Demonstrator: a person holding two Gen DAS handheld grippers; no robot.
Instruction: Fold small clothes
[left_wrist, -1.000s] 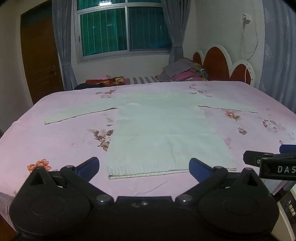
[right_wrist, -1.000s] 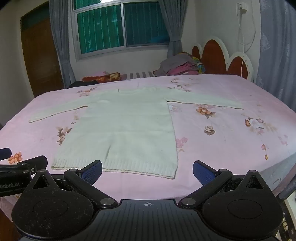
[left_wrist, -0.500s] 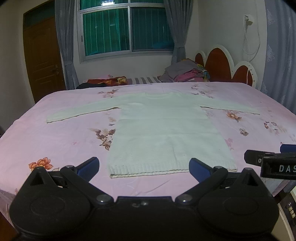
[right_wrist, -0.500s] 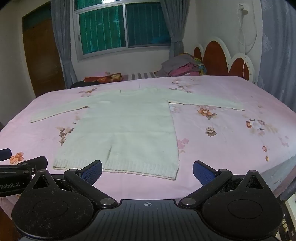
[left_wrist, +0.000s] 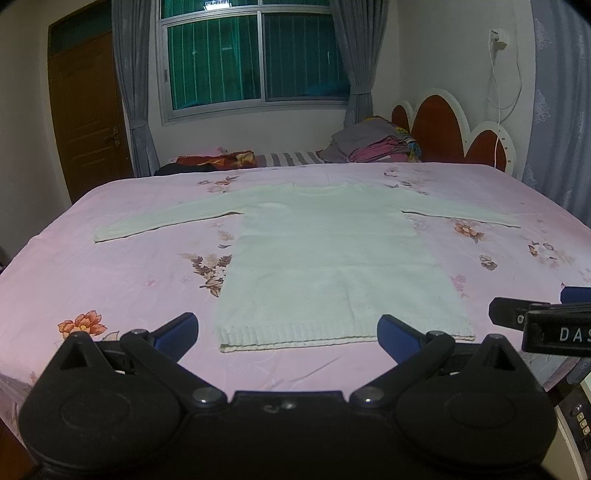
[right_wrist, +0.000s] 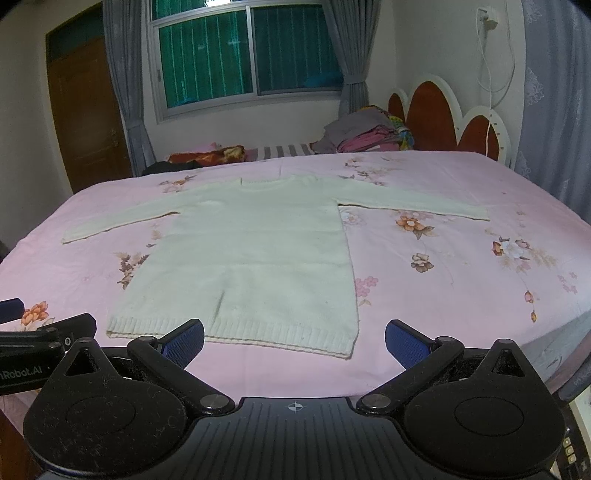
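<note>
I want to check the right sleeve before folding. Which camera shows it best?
The right wrist view: the sweater's right sleeve lies unobstructed, cuff included, nearer the frame's middle. The left wrist view shows the same sleeve too, but farther toward the distorted edge.

Your left black two-finger tongs with blue pads are spread wide, holding nothing, pointing level and forward. Your right black two-finger tongs with blue pads are spread just as wide and hold nothing, level beside the left pair, each edging into the other's view.
</note>
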